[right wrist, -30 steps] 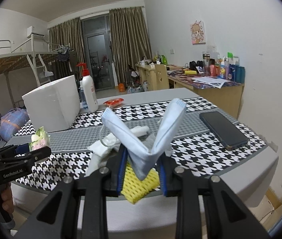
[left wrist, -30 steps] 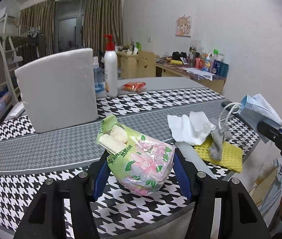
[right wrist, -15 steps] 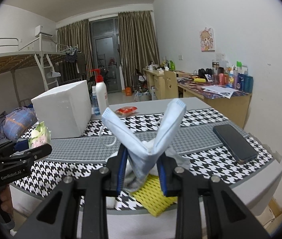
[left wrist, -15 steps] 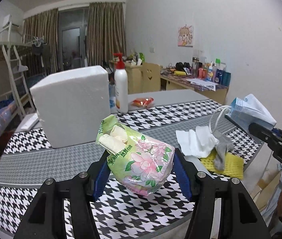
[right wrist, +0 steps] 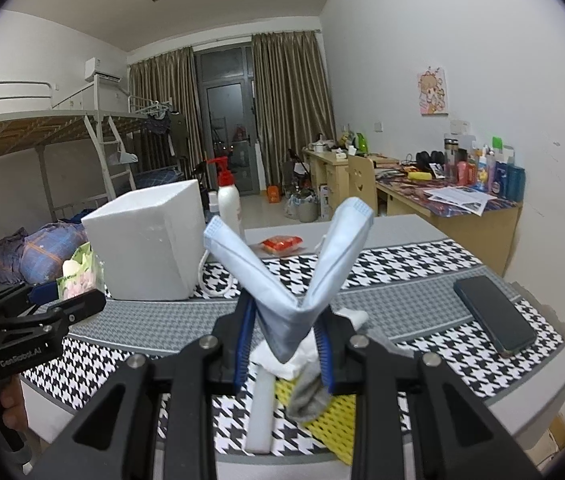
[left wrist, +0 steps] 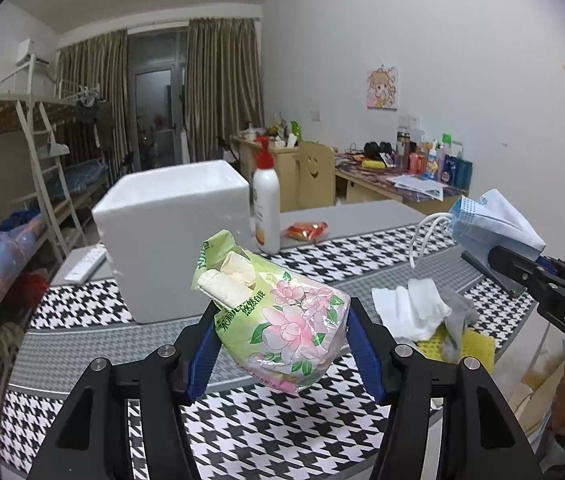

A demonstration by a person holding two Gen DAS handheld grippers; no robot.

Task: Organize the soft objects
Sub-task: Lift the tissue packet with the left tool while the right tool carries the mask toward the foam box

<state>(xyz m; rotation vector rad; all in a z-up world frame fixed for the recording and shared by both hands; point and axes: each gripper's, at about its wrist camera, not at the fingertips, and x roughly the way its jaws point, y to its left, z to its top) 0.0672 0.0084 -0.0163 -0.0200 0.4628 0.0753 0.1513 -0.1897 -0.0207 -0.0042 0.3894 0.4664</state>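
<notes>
My left gripper (left wrist: 280,340) is shut on a green flowered tissue pack (left wrist: 278,316), held above the houndstooth table (left wrist: 266,432). The white foam box (left wrist: 174,240) stands open-topped behind it. My right gripper (right wrist: 284,344) is shut on a folded blue face mask (right wrist: 282,280), lifted over a pile of white cloth (right wrist: 282,360), grey sock (right wrist: 308,396) and yellow sponge cloth (right wrist: 330,424). In the left wrist view the mask (left wrist: 490,224) shows at the right, above the white cloth (left wrist: 410,308). The pack (right wrist: 78,272) appears at the left in the right wrist view, beside the foam box (right wrist: 146,248).
A lotion pump bottle (left wrist: 266,204) and a red snack packet (left wrist: 306,230) sit behind the box. A dark phone (right wrist: 494,312) lies at the table's right. A white foam strip (right wrist: 262,412) lies by the front edge. Desks, a bunk bed and curtains fill the room behind.
Both grippers rose with their loads: the tissue pack and mask are higher over the table, and the foam box's top rim has come into sight. Grips are unchanged.
</notes>
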